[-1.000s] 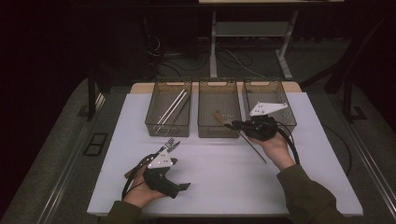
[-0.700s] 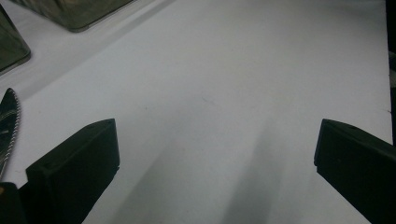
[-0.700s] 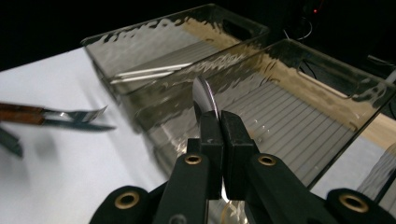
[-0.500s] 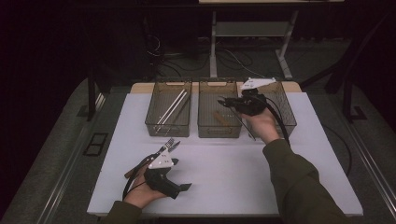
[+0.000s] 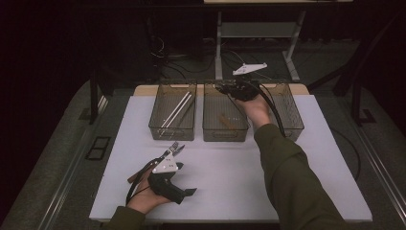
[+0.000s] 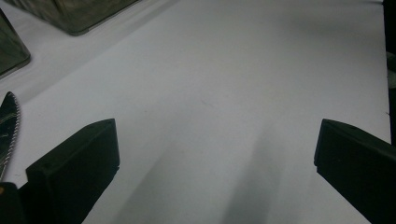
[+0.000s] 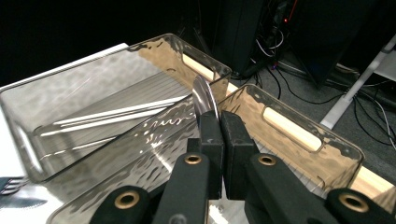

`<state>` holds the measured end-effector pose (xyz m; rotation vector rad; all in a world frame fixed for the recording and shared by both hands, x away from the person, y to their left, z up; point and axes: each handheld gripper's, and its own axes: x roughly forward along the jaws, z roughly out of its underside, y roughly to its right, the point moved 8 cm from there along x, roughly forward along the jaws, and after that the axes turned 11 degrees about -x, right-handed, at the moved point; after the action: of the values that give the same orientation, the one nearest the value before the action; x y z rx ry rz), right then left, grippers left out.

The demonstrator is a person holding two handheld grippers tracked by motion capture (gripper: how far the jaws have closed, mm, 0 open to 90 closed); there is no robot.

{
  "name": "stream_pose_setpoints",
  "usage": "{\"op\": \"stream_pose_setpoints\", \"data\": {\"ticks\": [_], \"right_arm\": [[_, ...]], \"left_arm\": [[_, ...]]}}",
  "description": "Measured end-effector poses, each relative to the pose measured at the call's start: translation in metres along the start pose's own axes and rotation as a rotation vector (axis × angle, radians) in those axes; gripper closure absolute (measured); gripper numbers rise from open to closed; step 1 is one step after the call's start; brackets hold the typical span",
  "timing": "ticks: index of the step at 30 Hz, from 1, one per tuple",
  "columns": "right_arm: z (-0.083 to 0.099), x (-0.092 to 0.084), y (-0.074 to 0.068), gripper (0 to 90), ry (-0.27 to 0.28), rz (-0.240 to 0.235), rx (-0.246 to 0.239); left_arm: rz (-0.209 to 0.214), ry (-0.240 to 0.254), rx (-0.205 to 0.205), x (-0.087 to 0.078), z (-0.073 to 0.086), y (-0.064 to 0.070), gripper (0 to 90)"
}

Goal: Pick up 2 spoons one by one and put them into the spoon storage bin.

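My right gripper point(image 5: 223, 88) hovers over the far end of the middle clear bin point(image 5: 225, 130). It is shut on a thin silver utensil point(image 7: 204, 99), whose rounded end sticks up past the pads. In the right gripper view the jaws point(image 7: 219, 122) point over the wall between the left bin point(image 7: 93, 116) and the middle bin point(image 7: 289, 140). My left gripper point(image 5: 181, 176) rests on the white table near the front left, and its jaws point(image 6: 217, 154) stand wide open over bare table. A fork and a knife point(image 5: 174, 148) lie just beyond it; the knife's serrated blade point(image 6: 9, 126) is beside one jaw.
Three clear bins stand in a row at the back of the white table point(image 5: 230, 191). The left bin point(image 5: 173, 115) holds long silver sticks, the middle one a brownish piece point(image 5: 225, 120). The right bin point(image 5: 289, 112) sits under the right arm's cable. Dark floor surrounds the table.
The right gripper has carried the silver utensil away from the person and to the left, from near the right bin to the middle bin's far end. The left gripper has stayed put.
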<state>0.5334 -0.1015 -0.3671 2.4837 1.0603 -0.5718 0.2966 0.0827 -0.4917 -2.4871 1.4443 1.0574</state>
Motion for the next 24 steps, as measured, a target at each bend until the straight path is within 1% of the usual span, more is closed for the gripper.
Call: {"op": "stream_pose_setpoints", "data": {"ticks": [1,3,5,7,12,13,15,16,17,18,20,22,24], "right_arm": [[0.000,0.003,0.002,88.4,0.000,0.008,0.001],[0.002,0.008,0.004,88.3,0.001,0.009,0.016],[0.004,0.013,0.005,88.4,0.001,0.020,0.014],[0.009,0.019,0.004,88.4,-0.012,0.021,0.014],[0.024,0.031,-0.002,87.6,-0.070,0.022,0.004],[0.027,0.033,-0.003,87.5,-0.083,0.022,0.009],[0.032,0.034,-0.005,87.3,-0.103,0.021,-0.002],[0.034,0.034,-0.006,83.2,-0.111,0.013,0.005],[0.035,0.034,-0.006,77.0,-0.108,0.011,0.013],[0.035,0.032,-0.005,75.3,-0.106,0.014,0.017],[0.034,0.029,-0.006,67.1,-0.089,-0.008,0.031],[0.032,0.024,-0.006,61.4,-0.078,-0.003,0.041],[0.032,0.020,-0.008,55.1,-0.065,-0.033,0.060]], "left_arm": [[0.000,0.001,-0.001,0.000,0.000,0.000,0.0],[-0.002,-0.001,-0.001,0.000,0.000,0.000,0.0],[-0.001,-0.002,0.002,0.000,0.001,0.000,0.0],[0.001,-0.001,0.001,0.000,0.000,0.000,0.0],[0.002,-0.002,-0.001,0.000,0.001,0.001,0.0],[0.003,-0.005,0.002,0.000,0.001,0.001,0.0],[0.002,-0.007,0.007,0.000,0.001,0.001,0.0],[0.002,-0.007,0.007,0.001,0.001,0.001,0.0],[0.003,-0.007,0.007,0.001,0.001,0.001,0.0],[0.003,-0.008,0.007,0.001,0.001,0.001,0.0],[0.003,-0.011,0.009,0.001,0.002,0.001,0.0],[0.002,-0.011,0.009,0.001,0.002,0.001,0.0],[0.003,-0.012,0.011,0.001,0.002,0.001,0.0]]}}
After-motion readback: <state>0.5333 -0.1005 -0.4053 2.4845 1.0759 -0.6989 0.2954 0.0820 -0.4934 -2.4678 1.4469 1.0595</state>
